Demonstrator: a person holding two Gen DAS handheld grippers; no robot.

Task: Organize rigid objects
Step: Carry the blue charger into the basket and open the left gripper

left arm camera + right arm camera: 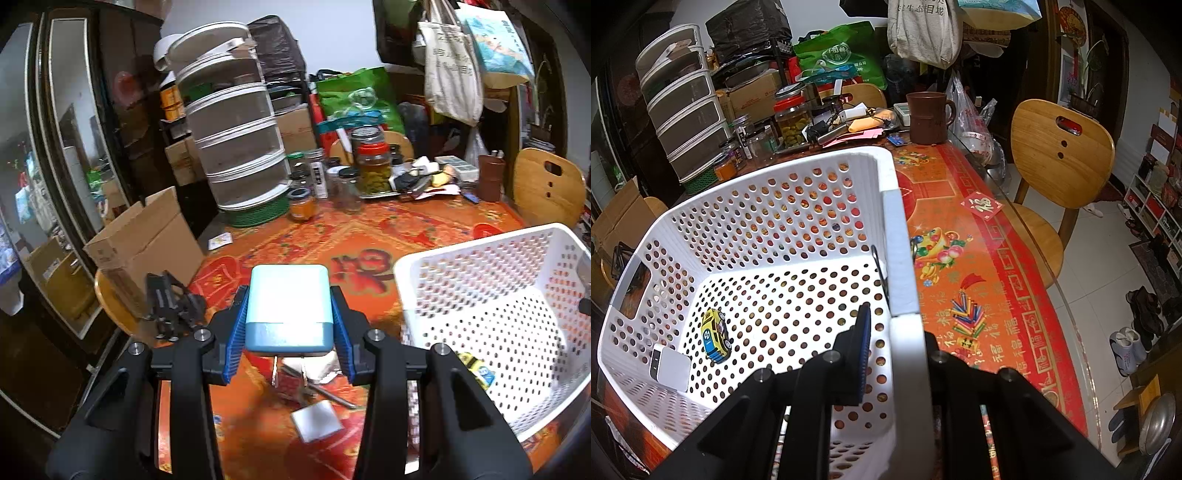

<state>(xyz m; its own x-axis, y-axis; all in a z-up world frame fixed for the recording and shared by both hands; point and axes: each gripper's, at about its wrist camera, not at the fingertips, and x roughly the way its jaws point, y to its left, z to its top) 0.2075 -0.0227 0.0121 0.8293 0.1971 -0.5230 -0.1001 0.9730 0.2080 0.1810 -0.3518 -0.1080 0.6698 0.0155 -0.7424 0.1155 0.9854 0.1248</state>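
The left tongs (290,325) clamp a pale blue charger block (289,306) by its flat sides, lifted above the tabletop (295,236). It looks light, hard and smooth, so it could slip; the ribbed pads (236,332) help. The right tongs (894,350) pinch the white basket (775,221) by its near wall, steadying it. Inside lie a toy car (716,335) and a small white box (670,367), with plenty of room around them. The rim is the edge to clear.
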